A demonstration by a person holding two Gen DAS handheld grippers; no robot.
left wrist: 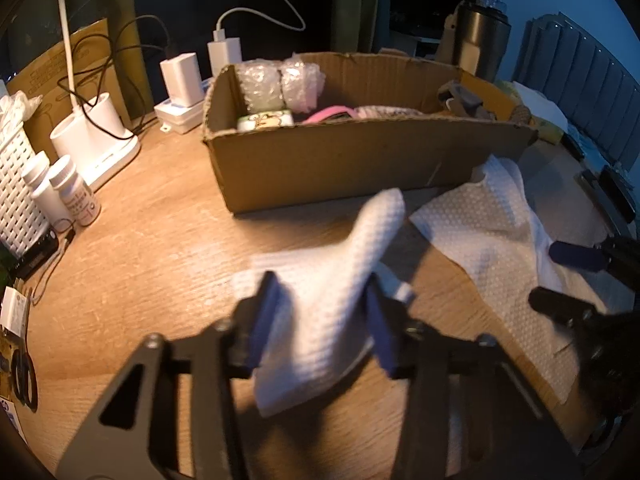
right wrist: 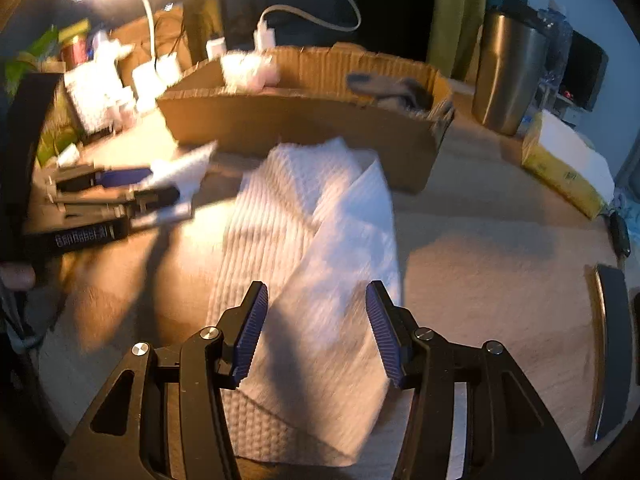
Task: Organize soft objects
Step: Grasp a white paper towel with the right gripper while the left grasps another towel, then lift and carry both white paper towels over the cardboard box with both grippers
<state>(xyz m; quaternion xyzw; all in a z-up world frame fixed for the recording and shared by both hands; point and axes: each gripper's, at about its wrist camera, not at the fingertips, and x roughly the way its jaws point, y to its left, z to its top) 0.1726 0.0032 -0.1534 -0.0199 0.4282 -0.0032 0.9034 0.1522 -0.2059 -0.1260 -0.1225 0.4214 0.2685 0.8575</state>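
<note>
A white paper towel (left wrist: 328,300) lies crumpled on the wooden table between the fingers of my left gripper (left wrist: 322,304), which is open around it. A second white paper towel (right wrist: 316,240) lies spread and folded in front of my right gripper (right wrist: 316,320), which is open over its near part; it also shows in the left wrist view (left wrist: 492,232). The cardboard box (left wrist: 340,164) stands behind both towels and holds bubble wrap rolls (left wrist: 280,84), a pink item and a grey item. The left gripper shows in the right wrist view (right wrist: 160,188) with a towel in its fingers.
A white lamp base (left wrist: 96,144), chargers (left wrist: 182,80), two white bottles (left wrist: 68,192) and a white basket (left wrist: 16,196) crowd the left. A steel tumbler (right wrist: 508,76) and a yellow tissue pack (right wrist: 560,164) stand right of the box. A dark flat object (right wrist: 612,352) lies at the far right.
</note>
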